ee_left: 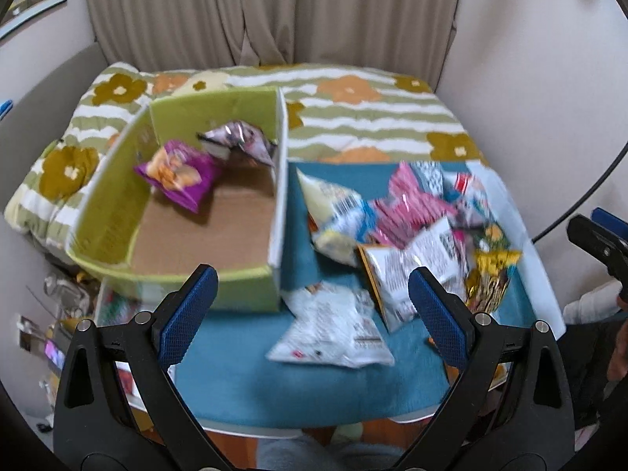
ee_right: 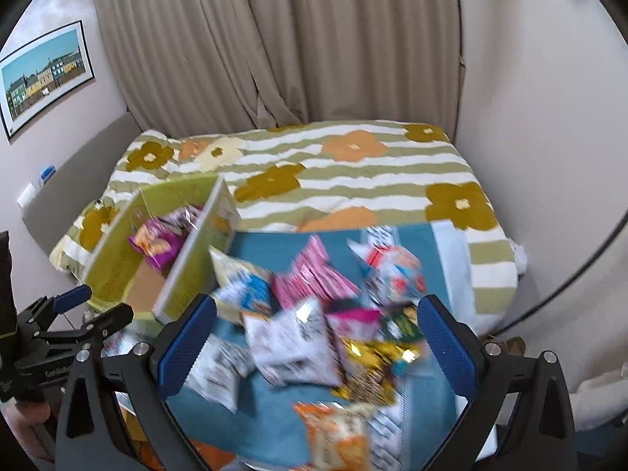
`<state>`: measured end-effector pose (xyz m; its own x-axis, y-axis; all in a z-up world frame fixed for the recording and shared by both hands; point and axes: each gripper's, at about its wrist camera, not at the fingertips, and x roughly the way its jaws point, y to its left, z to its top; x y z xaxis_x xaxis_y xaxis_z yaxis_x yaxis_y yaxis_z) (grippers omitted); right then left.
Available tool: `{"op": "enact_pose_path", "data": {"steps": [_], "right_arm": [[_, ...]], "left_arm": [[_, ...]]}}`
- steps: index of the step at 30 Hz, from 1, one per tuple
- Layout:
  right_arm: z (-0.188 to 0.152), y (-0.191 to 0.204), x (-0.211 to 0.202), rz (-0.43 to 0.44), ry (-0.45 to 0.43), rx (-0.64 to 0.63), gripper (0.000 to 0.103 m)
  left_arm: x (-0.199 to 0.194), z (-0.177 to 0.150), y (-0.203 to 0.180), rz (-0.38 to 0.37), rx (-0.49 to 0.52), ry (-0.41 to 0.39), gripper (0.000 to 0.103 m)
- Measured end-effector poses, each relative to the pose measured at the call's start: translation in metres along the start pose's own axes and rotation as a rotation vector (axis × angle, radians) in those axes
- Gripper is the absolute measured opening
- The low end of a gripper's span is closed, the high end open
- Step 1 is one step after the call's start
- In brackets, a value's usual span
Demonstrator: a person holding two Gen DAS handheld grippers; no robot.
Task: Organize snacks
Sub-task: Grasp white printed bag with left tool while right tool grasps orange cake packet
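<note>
- Curtained room (ee_right: 274, 39); floral bed (ee_right: 353, 165) behind teal surface (ee_left: 243, 373).
- Green box (ee_left: 117, 204) on surface: purple bag (ee_left: 176, 174), silver bag (ee_left: 243, 141) inside.
- Snack pile (ee_left: 412, 227) right of box.
- Left gripper (ee_left: 310, 306), right gripper (ee_right: 318, 337): spread wide, holding nothing.

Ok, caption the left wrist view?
Open left gripper above loose snack packets; green box holds two.

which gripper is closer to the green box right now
Left. The left gripper hovers open just in front of the green box, near its front wall. The right gripper is open over the snack pile, off to the box's right.
</note>
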<state>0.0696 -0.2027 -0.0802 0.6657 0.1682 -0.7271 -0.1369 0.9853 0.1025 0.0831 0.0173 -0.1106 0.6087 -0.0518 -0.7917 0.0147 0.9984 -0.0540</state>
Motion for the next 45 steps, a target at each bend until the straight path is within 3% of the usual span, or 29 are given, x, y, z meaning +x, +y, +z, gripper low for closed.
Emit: {"op": "enact_pose_path", "data": {"steps": [7,16,24,27,31,33,45], "right_arm": [[-0.05,-0.029,0.017,0.005,0.077,-0.001,0.102],[-0.114,-0.029,0.063,0.05,0.173,0.035,0.102],[-0.139,-0.022,0.091,0.043,0.238,0.043,0.102],[-0.142,-0.019,0.094,0.028,0.244,0.035,0.102],[-0.142,-0.019,0.097,0.012,0.252,0.026,0.102],[-0.141,-0.018,0.099,0.007,0.259,0.029,0.102],[-0.15,-0.011,0.116,-0.024,0.3,0.023,0.102]], "left_arm": [[0.045,-0.025,-0.022,0.035,0.024,0.06,0.097],[0.107,-0.048,-0.023,0.045,0.039,0.15,0.097],[0.129,-0.06,-0.022,0.033,0.057,0.2,0.097],[0.134,-0.063,-0.022,0.018,0.06,0.23,0.089],[0.141,-0.07,-0.025,-0.005,0.064,0.273,0.066],[0.143,-0.074,-0.026,-0.013,0.071,0.285,0.062],[0.131,-0.083,-0.016,-0.032,0.069,0.291,0.054]]}}
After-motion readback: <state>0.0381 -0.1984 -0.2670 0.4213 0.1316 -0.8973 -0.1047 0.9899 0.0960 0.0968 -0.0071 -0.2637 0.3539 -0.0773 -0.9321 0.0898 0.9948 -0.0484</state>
